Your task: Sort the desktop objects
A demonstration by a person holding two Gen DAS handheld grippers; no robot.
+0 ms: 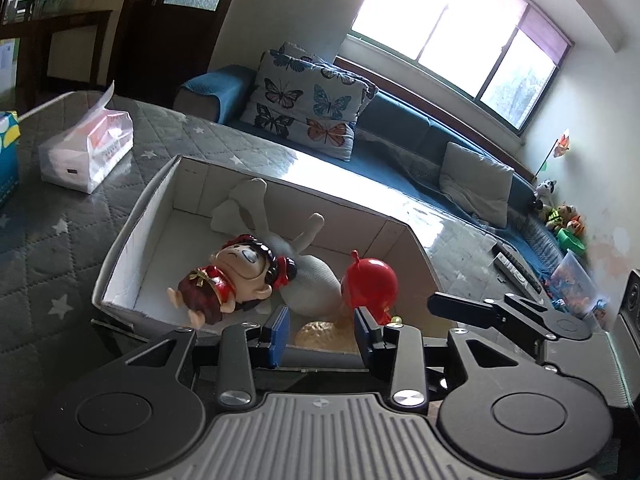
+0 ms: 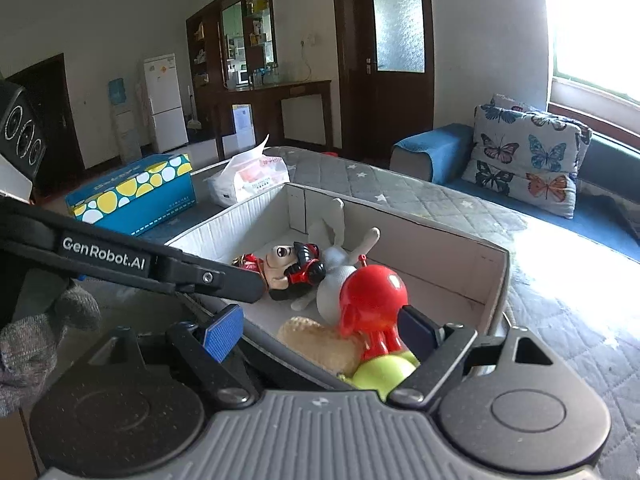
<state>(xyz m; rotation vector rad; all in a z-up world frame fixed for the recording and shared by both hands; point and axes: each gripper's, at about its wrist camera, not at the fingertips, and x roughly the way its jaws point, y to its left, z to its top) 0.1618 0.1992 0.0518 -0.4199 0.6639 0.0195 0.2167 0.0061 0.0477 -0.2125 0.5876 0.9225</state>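
At centre frame the red-headed toy (image 2: 374, 300) stood glossy, lime-bodied, between the right gripper (image 2: 320, 330)'s wide, untouching pads, while the left gripper (image 1: 322, 330) gaped empty.

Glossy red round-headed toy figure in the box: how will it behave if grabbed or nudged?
The glossy red round-headed plastic figure is probably rigid, since it shows hard highlights. Its smooth, curved head may slip between flat pads. Large head over a narrow neck and yellow-green base suggests it is top-heavy, so it is likely to tip or roll when nudged.
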